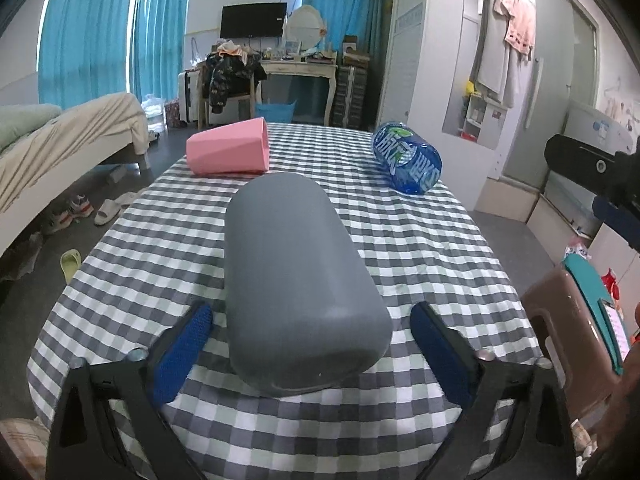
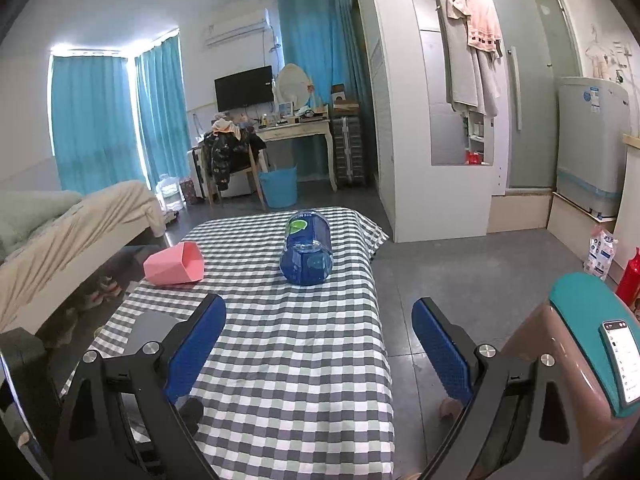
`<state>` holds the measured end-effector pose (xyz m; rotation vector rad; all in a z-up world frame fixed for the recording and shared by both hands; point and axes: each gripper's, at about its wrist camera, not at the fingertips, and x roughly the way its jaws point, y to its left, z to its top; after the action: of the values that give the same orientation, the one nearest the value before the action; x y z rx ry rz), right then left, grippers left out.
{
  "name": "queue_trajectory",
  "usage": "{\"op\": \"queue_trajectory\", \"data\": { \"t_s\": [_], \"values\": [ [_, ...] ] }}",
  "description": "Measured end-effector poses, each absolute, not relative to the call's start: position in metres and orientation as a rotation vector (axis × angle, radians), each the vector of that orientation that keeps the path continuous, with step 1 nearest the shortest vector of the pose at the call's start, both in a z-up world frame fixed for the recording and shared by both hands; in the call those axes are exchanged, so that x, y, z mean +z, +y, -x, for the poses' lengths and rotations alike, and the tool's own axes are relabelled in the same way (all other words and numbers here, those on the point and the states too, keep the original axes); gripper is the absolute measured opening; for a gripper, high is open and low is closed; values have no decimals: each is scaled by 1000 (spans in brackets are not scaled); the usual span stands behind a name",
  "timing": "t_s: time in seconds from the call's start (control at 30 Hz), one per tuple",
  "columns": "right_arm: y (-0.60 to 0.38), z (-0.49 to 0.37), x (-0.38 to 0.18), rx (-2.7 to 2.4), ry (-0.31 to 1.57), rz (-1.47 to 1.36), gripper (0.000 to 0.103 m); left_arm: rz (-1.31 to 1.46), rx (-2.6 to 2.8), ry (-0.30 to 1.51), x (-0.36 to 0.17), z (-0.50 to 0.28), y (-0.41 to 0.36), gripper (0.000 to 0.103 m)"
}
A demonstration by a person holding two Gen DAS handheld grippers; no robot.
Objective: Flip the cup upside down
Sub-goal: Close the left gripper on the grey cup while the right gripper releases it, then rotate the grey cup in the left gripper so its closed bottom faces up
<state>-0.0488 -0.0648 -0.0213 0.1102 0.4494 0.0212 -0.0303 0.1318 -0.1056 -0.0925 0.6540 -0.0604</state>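
A grey cup (image 1: 298, 280) lies on its side on the checked tablecloth (image 1: 440, 248), its closed base toward me. My left gripper (image 1: 312, 344) is open, its blue pads on either side of the cup's near end, apart from it. In the right wrist view the grey cup (image 2: 154, 330) shows partly behind the left finger. My right gripper (image 2: 318, 344) is open and empty above the table's near right part. A pink cup (image 1: 229, 151) lies on its side at the far left; it also shows in the right wrist view (image 2: 176, 264).
A blue water bottle (image 1: 408, 160) lies on its side at the far right of the table, also in the right wrist view (image 2: 307, 249). A brown stool (image 2: 568, 364) with a teal cushion and a phone stands right of the table. A bed (image 1: 60, 148) is at the left.
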Motion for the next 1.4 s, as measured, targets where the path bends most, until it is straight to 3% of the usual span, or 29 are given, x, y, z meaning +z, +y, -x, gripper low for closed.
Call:
{"op": "queue_trajectory", "data": {
  "t_s": [0.03,0.77,1.4],
  "values": [
    [-63,48,-22,21,451,-107,95,91,-57,655,-106,30,133,78],
    [-57,45,-25,38,473,-89,94,53,-36,603,-58,29,152,76],
    [-54,42,-29,40,488,-76,95,38,-56,664,-65,35,162,75]
  ]
}}
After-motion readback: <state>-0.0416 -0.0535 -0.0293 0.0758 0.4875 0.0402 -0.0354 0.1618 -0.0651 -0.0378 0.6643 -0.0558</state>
